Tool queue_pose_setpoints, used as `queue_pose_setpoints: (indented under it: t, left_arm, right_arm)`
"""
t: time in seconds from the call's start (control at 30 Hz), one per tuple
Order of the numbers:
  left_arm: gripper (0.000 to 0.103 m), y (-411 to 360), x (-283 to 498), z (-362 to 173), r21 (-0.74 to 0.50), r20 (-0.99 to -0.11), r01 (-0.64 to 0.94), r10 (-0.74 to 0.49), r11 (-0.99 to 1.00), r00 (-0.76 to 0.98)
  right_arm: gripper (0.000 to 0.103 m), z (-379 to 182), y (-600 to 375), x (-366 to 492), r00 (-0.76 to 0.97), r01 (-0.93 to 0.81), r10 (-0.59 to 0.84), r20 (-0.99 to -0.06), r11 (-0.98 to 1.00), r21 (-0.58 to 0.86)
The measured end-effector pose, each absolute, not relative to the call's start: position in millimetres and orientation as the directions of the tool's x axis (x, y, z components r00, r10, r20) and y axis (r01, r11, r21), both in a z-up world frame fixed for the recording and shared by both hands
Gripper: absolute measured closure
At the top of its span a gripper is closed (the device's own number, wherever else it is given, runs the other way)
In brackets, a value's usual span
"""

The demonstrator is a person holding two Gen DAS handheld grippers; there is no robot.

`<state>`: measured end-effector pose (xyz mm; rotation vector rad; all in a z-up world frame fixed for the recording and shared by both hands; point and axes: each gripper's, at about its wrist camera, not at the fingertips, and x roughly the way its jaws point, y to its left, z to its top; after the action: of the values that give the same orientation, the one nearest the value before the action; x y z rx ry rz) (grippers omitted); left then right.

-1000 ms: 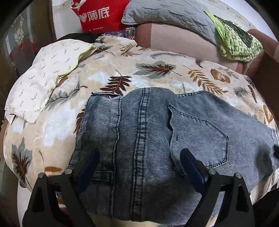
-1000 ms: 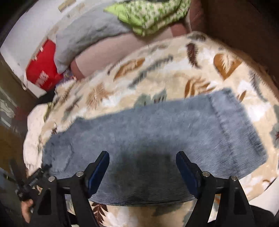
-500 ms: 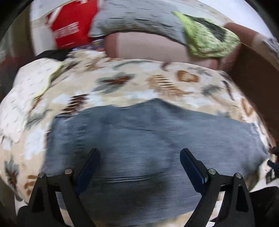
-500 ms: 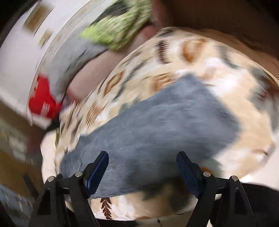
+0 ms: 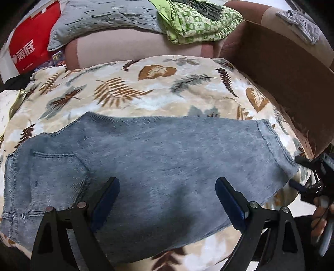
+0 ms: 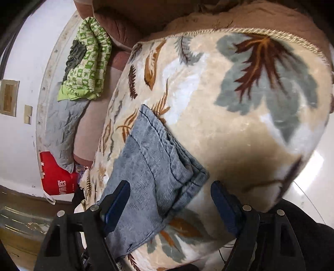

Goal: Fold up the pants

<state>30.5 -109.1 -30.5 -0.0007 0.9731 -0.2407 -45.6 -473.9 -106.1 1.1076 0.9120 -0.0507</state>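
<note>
Grey-blue denim pants lie flat on a leaf-print blanket, folded lengthwise, waist and back pocket at the left, leg hems at the right. My left gripper is open and empty, hovering over the middle of the near edge. In the right wrist view the stacked leg hems lie just ahead of my right gripper, which is open and empty. The right gripper also shows in the left wrist view, beside the hem end.
A brown sofa back carries a grey pillow and a green patterned cloth. A red bag stands at the far left. A brown armrest bounds the right side.
My left gripper has swung right from the waist toward the middle of the pants. My right gripper has moved right and turned to face the leg hems. The pants lie unchanged.
</note>
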Motion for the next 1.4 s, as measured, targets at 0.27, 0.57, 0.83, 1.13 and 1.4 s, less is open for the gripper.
queue_pose_setpoints:
  t: [0.27,0.57,0.83,1.13,1.4]
  left_arm:
    - [0.010,-145.1,55.8,-44.1,-0.097,-0.837,0.197,-0.187,0.976,0.514]
    - [0.010,-180.3,71.6,-78.5,0.095,-0.892,0.246,-0.027,0.965,0.451]
    - [0.009,-169.3,60.9,-52.7,0.080,-0.836,0.237,-0.064,0.968,0.545]
    - [0.005,-172.3,66.9,-82.7,0.132,-0.886,0.255,-0.002,0.958,0.464]
    - [0.004,-148.1,66.3,-90.5,0.102,-0.897,0.257,-0.022,0.961,0.441]
  right_arm:
    - [0.053,-121.1,-485.6,-43.4,0.632,0.500,0.380,-0.675,0.466,0.730]
    - [0.065,-118.4,-483.7,-37.8,0.605,0.491,0.358,-0.711,0.535,0.687]
    - [0.060,-116.6,-485.0,-36.2,0.596,0.513,0.373,-0.711,0.505,0.694]
    - [0.073,-103.5,-472.8,-27.5,0.554,0.489,0.321,-0.768,0.621,0.612]
    - [0.076,-44.2,-440.3,-20.3,0.598,0.408,0.228,-0.769,0.739,0.536]
